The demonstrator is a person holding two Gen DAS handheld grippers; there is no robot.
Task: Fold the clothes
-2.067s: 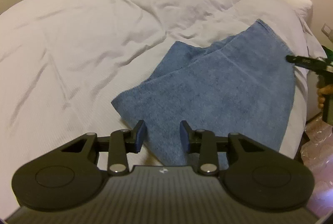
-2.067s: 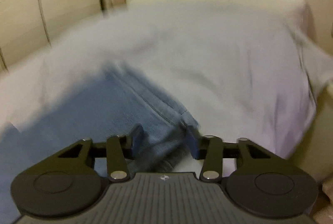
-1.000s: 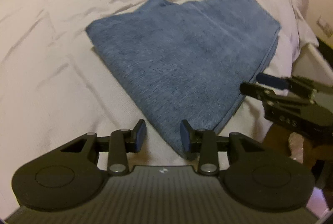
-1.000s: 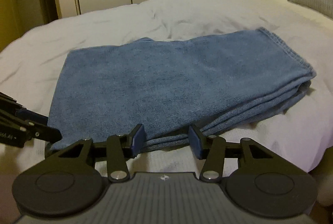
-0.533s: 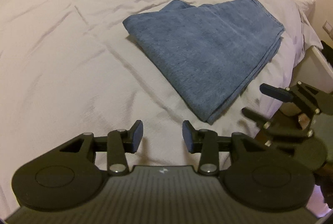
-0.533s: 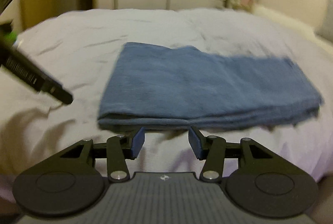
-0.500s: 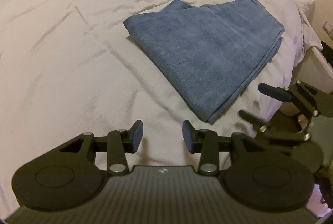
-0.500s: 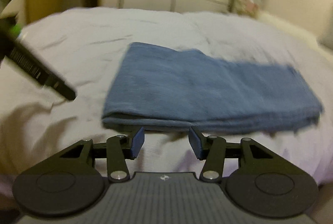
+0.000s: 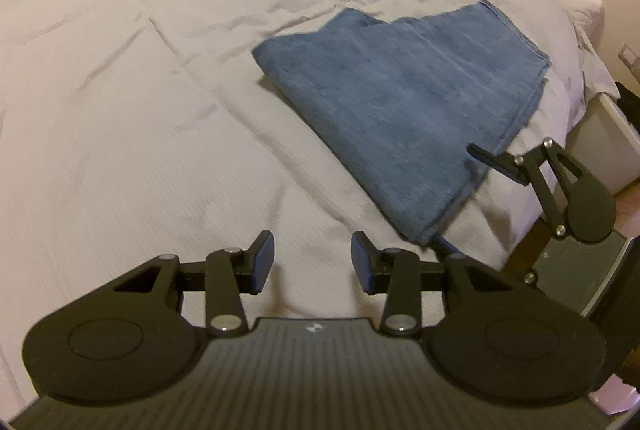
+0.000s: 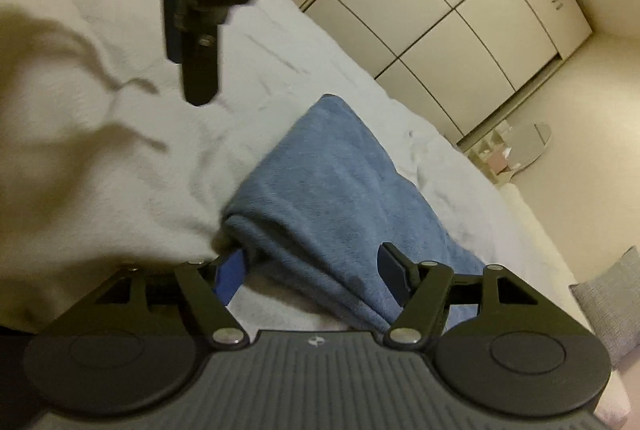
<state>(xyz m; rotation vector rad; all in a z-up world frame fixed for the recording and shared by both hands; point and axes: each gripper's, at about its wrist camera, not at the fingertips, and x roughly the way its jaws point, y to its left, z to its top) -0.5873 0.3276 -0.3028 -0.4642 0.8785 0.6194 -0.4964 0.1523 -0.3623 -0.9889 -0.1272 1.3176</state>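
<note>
The bed (image 9: 168,78) spreads wide and bare ahead and to the left of the left claw (image 9: 313,262), whose jaws stand apart over the cover, gripping nothing. Only the right wrist view shows the wardrobe (image 10: 440,26) and a mirror (image 10: 528,146) beyond the bed. The folded blue towel (image 9: 400,98) lies ahead and right of the left claw, near the bed's edge. The right claw (image 10: 314,272) straddles the towel's near corner, rolled on its side, jaws opening, pads not pressing. No readable writing shows.
</note>
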